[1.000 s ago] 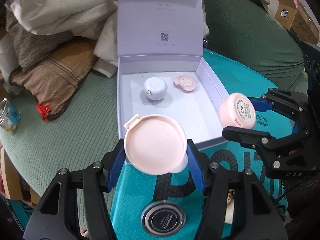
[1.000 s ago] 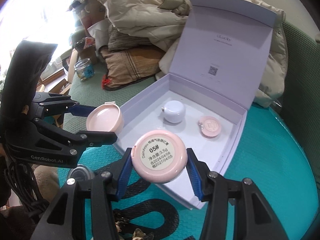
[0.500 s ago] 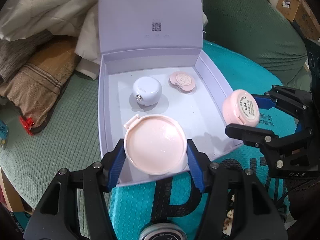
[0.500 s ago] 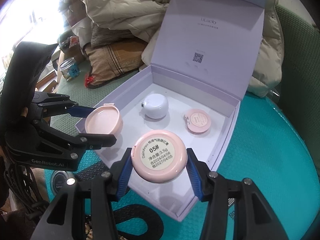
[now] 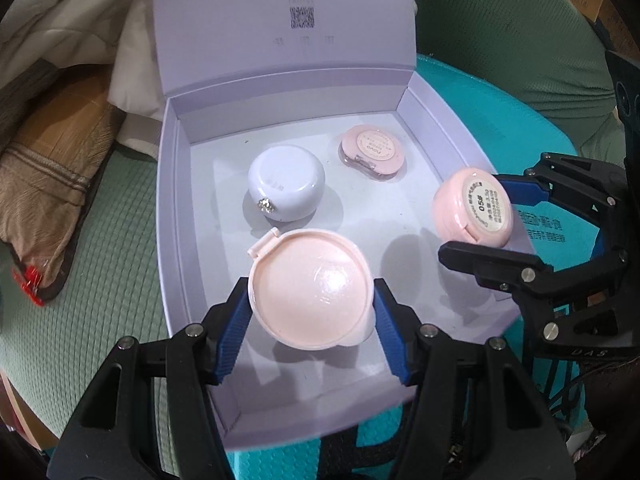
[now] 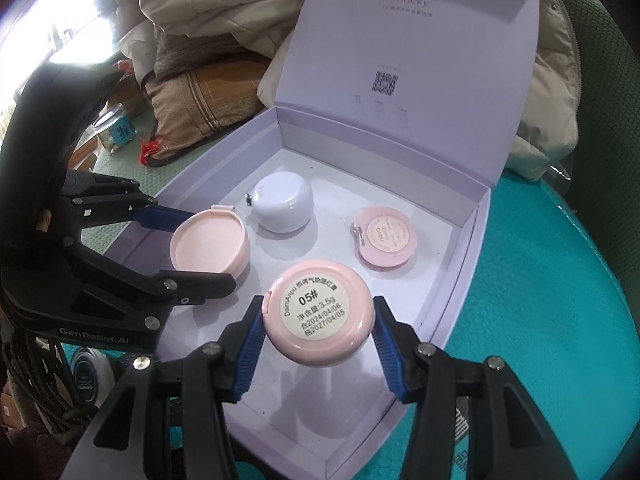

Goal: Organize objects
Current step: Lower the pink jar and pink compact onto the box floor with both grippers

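My left gripper (image 5: 312,316) is shut on a pale pink round lid (image 5: 310,290), hollow side up, held over the near part of the open lilac box (image 5: 172,216). My right gripper (image 6: 318,338) is shut on a pink round compact (image 6: 318,314) with a white "05#" label, also above the box floor. Each gripper shows in the other view: the right gripper (image 5: 476,218) with the compact (image 5: 472,208), the left gripper (image 6: 200,248) with the lid (image 6: 210,246). Inside the box lie a white rounded case (image 5: 286,188) and a flat pink compact (image 5: 374,150).
The box's lid (image 5: 280,20) stands upright at the back. The box rests on a teal mat (image 6: 540,280) over green cushion (image 5: 80,280). Piled bedding and a brown plaid pillow (image 5: 52,140) lie left; a small jar (image 6: 114,130) and a round tin (image 6: 90,370) sit nearby.
Both grippers have come forward and down over the box, carrying the lid and the compact from its near edge to above its floor. The box's contents have not moved.
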`<state>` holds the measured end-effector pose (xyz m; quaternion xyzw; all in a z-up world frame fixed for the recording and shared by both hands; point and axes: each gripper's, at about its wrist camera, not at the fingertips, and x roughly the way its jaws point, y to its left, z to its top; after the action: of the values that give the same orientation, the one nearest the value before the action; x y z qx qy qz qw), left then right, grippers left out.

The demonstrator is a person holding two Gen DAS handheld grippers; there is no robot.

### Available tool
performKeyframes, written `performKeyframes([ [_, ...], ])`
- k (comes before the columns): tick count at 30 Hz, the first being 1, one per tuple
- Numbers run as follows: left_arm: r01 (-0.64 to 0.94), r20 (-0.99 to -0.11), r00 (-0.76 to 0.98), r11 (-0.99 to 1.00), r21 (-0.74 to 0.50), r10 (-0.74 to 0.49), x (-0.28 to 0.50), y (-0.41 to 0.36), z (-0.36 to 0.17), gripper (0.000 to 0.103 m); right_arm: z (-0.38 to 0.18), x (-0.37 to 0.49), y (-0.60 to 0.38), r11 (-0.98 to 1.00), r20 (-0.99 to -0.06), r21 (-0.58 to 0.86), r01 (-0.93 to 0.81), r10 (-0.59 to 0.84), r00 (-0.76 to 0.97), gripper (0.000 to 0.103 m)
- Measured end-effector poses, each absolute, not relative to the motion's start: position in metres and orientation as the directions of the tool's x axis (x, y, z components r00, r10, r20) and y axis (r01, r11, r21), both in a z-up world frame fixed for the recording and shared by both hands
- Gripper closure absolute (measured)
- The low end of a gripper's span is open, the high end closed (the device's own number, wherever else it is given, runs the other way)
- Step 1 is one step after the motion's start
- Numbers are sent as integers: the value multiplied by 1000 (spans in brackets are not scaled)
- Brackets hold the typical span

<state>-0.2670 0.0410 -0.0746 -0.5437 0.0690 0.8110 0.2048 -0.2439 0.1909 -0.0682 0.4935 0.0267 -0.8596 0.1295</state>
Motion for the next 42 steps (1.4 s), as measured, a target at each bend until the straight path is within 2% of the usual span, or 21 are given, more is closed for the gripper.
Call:
performKeyframes([
  [15,-412,-902,-333,-903,-122,274,-292,33,-77,46,-77,-277,193,-970,-842,45,238,-165,-513,50],
  [35,-383,-842,-392,-898,-217,370,-324,13,-61,46,-81,-312,205,-985,-822,-5,175,-96,-562,50],
  [42,-402,-843,-408,-898,-179,350,-330,16,-62,46,-89,-319,211,-986,-832,3,165,-94,-546,50],
])
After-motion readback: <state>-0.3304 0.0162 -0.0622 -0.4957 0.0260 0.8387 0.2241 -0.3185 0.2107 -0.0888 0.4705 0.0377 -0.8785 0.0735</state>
